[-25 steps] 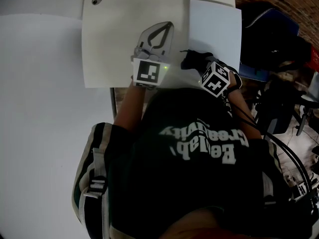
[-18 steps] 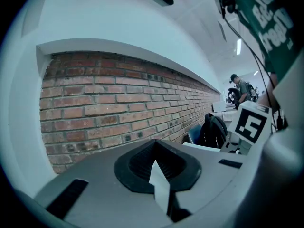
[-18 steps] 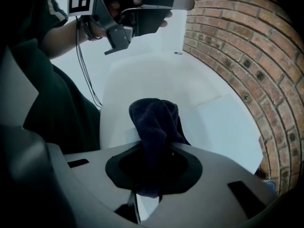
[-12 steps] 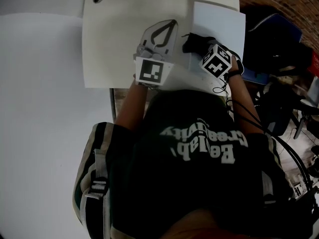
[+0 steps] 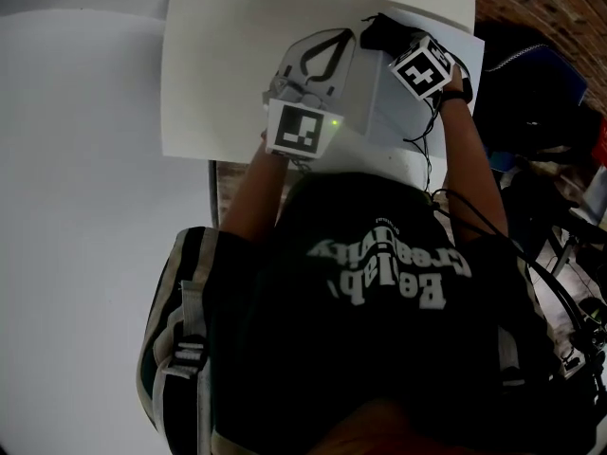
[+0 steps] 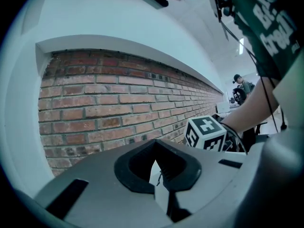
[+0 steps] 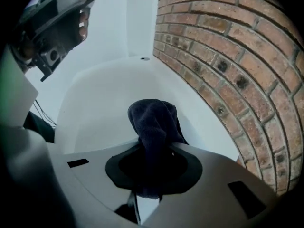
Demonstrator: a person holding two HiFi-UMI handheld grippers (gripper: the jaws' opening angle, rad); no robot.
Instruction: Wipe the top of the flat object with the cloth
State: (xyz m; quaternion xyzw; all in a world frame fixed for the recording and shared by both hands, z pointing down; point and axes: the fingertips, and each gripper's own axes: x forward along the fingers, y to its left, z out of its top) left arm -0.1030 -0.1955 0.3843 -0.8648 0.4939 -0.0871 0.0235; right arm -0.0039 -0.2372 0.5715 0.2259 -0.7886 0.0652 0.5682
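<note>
**Cloth at far corner of sheet, wipe in hand**

Right gripper pinches the dark cloth. The wad bunches past the tips, over the far left corner of the white flat sheet; contact not confirmed. Left gripper is pressed together and empty, on the table just beside the sheet. Sheet's long axis runs from the near table edge toward the brick wall, slightly skewed. Risks: nothing pins the sheet, so drag may slide or turn it; a weak pinch may shed the cloth

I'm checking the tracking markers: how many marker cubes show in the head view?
2. One marker cube on the left gripper, near the table edge; the other on the right gripper, over the flat white sheet. None appears hidden.
</note>
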